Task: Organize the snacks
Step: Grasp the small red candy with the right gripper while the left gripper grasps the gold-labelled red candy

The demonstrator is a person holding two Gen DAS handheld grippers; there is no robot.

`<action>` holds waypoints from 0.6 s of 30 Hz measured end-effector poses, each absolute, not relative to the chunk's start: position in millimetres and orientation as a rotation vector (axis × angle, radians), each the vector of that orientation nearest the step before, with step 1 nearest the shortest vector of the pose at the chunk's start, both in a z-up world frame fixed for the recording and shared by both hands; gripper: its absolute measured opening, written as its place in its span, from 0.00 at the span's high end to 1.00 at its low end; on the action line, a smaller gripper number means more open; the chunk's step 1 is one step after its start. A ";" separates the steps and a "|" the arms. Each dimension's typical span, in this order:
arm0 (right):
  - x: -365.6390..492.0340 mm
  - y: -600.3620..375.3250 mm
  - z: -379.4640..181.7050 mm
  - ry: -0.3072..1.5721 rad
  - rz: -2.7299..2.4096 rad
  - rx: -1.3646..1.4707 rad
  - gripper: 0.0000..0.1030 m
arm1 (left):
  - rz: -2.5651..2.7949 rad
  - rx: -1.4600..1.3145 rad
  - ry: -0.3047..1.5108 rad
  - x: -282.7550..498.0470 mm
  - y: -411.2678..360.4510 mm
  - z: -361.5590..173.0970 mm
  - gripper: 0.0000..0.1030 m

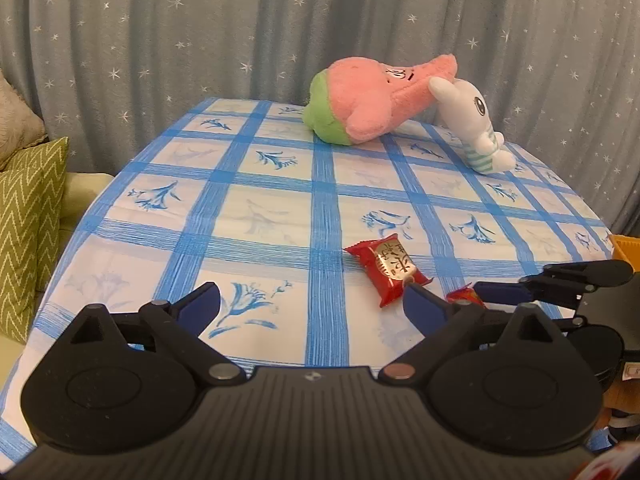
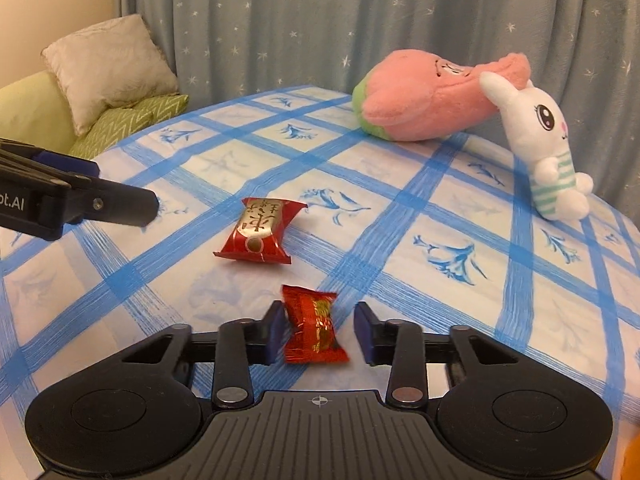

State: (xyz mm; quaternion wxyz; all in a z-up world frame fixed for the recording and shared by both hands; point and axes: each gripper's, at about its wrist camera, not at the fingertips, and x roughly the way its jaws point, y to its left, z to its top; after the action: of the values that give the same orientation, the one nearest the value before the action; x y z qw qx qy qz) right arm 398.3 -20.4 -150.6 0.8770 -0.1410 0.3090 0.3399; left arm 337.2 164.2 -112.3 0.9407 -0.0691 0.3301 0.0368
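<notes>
Two red wrapped snacks lie on the blue-checked tablecloth (image 2: 400, 208). The larger one with a gold label (image 2: 260, 230) lies mid-table; it also shows in the left wrist view (image 1: 388, 274). The smaller red snack (image 2: 314, 326) lies between the fingers of my right gripper (image 2: 320, 332), which is open, its left pad touching the wrapper. In the left wrist view this snack (image 1: 464, 296) peeks out beside the right gripper's fingers (image 1: 500, 290). My left gripper (image 1: 310, 306) is open and empty, low over the cloth, the gold-label snack just ahead of its right finger.
A pink and green plush (image 2: 424, 100) and a white rabbit plush (image 2: 544, 148) lie at the table's far side. An orange box edge (image 1: 626, 248) shows at the right. Cushions (image 2: 112, 80) and a sofa sit left of the table. A starred curtain hangs behind.
</notes>
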 end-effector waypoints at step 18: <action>395.4 -67.5 -135.4 0.688 0.466 -0.060 0.79 | 0.016 -0.177 0.670 382.0 127.9 -135.8 0.33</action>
State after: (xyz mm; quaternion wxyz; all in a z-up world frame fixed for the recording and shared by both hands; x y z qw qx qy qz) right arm 395.4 -67.5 -135.4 0.9145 -0.0290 0.3342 0.2263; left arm 382.0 127.9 -135.8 0.9406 -0.0867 0.3281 0.0080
